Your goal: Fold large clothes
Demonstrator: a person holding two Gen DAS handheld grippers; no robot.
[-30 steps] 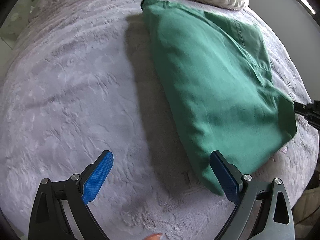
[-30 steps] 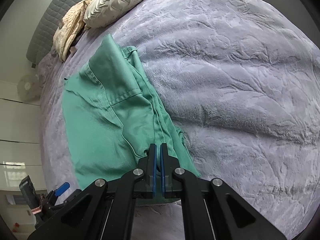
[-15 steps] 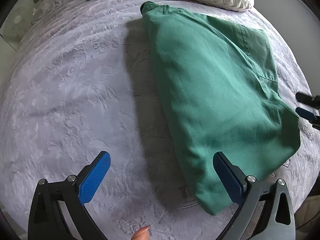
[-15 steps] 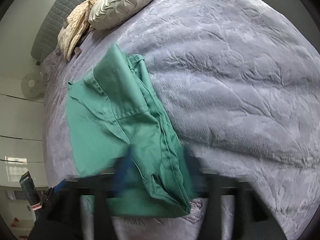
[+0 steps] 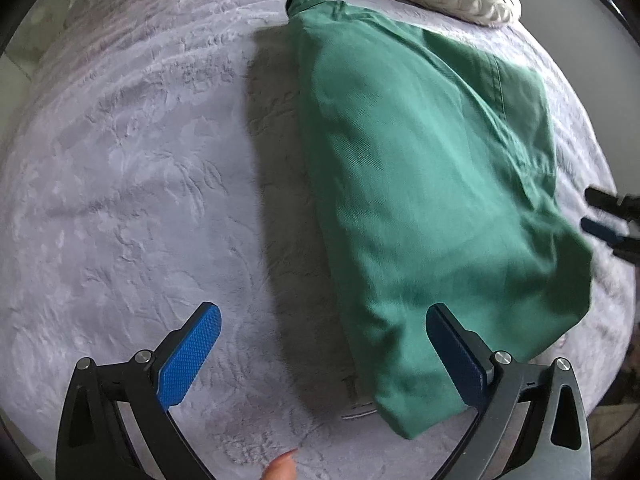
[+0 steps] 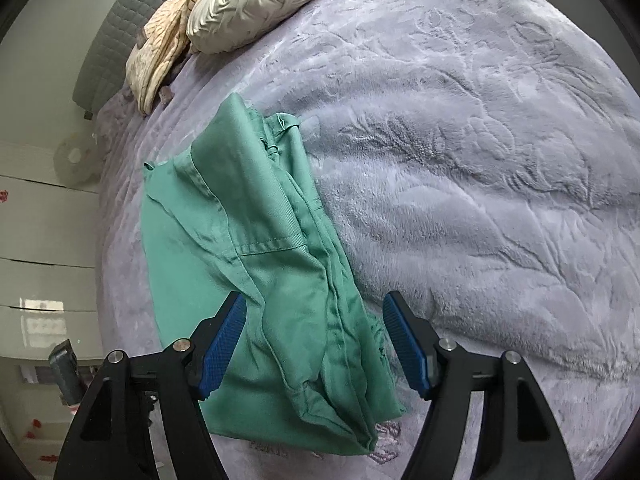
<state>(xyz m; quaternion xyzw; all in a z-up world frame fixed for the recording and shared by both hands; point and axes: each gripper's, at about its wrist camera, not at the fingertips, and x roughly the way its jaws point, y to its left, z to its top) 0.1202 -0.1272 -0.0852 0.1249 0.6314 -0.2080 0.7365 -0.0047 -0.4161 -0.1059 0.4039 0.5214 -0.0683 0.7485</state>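
Observation:
A green garment (image 5: 420, 200) lies folded lengthwise on the lilac bed cover, its near end toward me. My left gripper (image 5: 320, 344) is open and empty above the garment's near left edge. The garment also shows in the right wrist view (image 6: 256, 264), with seams and layered edges on its right side. My right gripper (image 6: 316, 340) is open and empty, its jaws spread over the garment's near corner. The right gripper's tips show at the right edge of the left wrist view (image 5: 608, 220).
A cream pillow (image 6: 256, 4) and a beige cloth (image 6: 160, 56) lie at the head of the bed. The lilac plush bed cover (image 6: 480, 160) spreads wide on the right. White drawers (image 6: 44, 240) stand beyond the bed's left side.
My right gripper was shut on the garment's corner a second ago; it has opened and let the cloth drop flat. The left gripper has pulled back slightly.

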